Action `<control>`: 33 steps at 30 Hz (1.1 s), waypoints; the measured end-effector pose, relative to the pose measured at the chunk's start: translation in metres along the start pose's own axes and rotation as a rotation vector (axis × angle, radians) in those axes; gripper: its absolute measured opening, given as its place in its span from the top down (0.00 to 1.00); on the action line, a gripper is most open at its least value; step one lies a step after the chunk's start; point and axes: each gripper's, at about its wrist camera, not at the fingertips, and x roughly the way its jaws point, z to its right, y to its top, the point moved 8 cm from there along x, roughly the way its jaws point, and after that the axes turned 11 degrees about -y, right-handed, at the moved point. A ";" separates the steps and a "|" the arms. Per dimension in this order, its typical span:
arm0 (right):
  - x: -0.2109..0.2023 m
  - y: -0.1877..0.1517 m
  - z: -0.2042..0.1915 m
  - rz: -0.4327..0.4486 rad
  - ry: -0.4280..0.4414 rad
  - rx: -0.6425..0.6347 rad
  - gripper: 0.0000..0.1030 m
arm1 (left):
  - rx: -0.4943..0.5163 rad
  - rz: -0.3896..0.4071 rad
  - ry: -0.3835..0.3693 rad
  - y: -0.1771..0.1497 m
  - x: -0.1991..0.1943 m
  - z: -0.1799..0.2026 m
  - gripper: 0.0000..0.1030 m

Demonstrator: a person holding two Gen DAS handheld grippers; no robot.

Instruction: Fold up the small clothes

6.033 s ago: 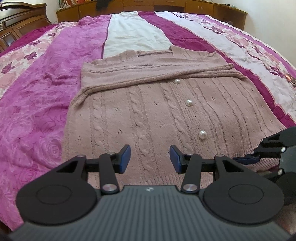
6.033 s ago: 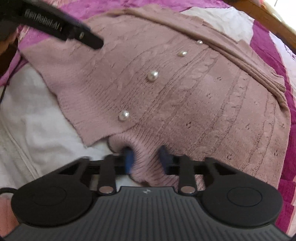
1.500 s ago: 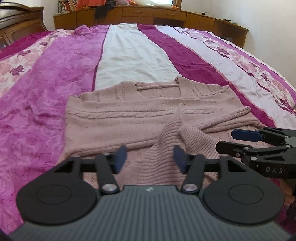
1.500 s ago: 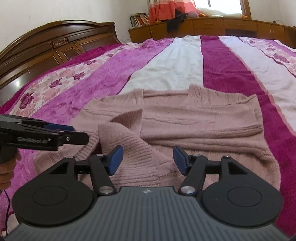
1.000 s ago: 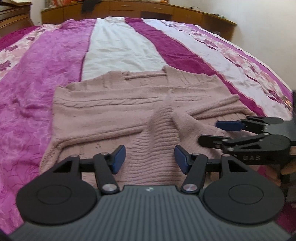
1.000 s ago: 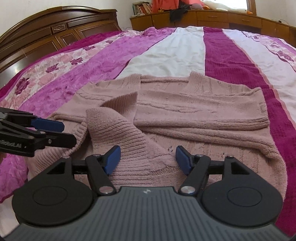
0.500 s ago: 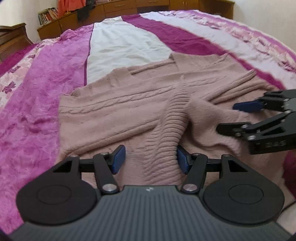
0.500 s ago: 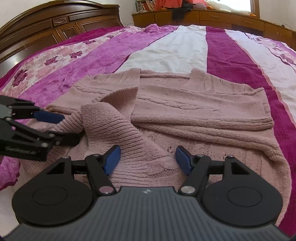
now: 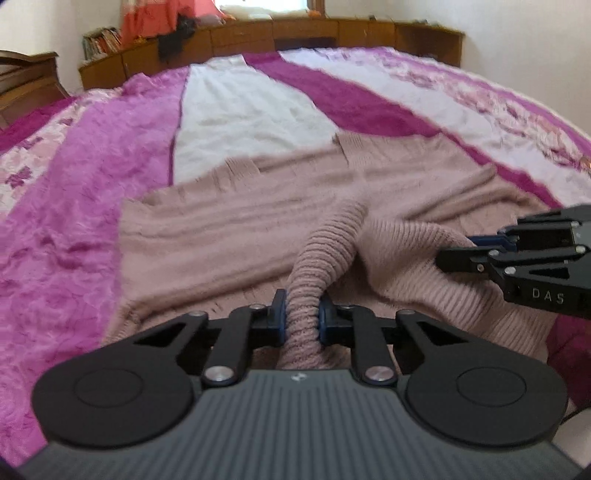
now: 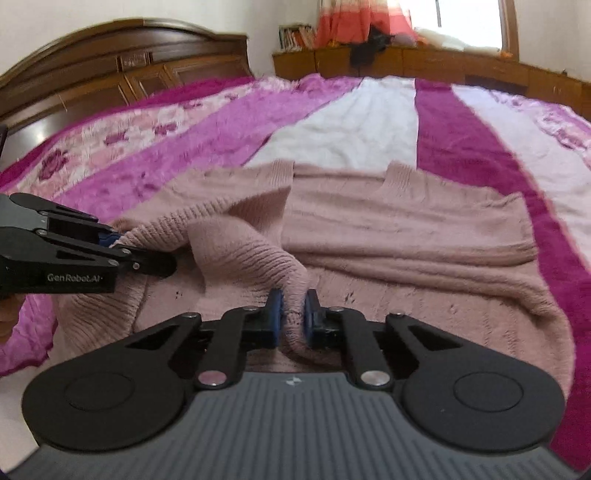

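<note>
A dusty-pink knitted cardigan (image 9: 229,236) lies face down on the striped bedspread, its ribbed hem bunched up in the near middle. My left gripper (image 9: 301,317) is shut on a ribbed fold of that hem. In the right wrist view the same cardigan (image 10: 406,221) spreads ahead, and my right gripper (image 10: 293,314) is shut on another ribbed fold of the hem. Each gripper shows from the side in the other's view: the right gripper (image 9: 465,248) at the right edge, the left gripper (image 10: 122,246) at the left, both pinching knit.
The bedspread (image 9: 92,192) has magenta, white and floral stripes and reaches far beyond the cardigan. A dark wooden headboard (image 10: 122,77) rises at the left. Low wooden cabinets (image 9: 332,33) with books and clothes line the far wall.
Both grippers stood open over the bunched hem half a second ago; now each has shut on a ribbed fold of it and lifted it slightly.
</note>
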 end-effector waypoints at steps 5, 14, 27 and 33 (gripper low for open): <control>-0.023 0.024 0.003 0.103 -0.016 0.018 0.88 | -0.003 0.102 0.034 0.026 -0.026 0.000 0.83; -0.024 0.083 0.016 0.219 -0.043 0.033 0.88 | 0.069 0.187 0.081 0.079 -0.023 -0.008 0.83; 0.106 0.096 0.042 0.031 -0.126 0.049 0.88 | -0.011 0.053 0.119 0.095 0.083 -0.064 0.83; 0.133 0.073 0.047 -0.050 -0.103 0.094 0.78 | -0.087 -0.010 0.090 0.078 0.102 -0.084 0.76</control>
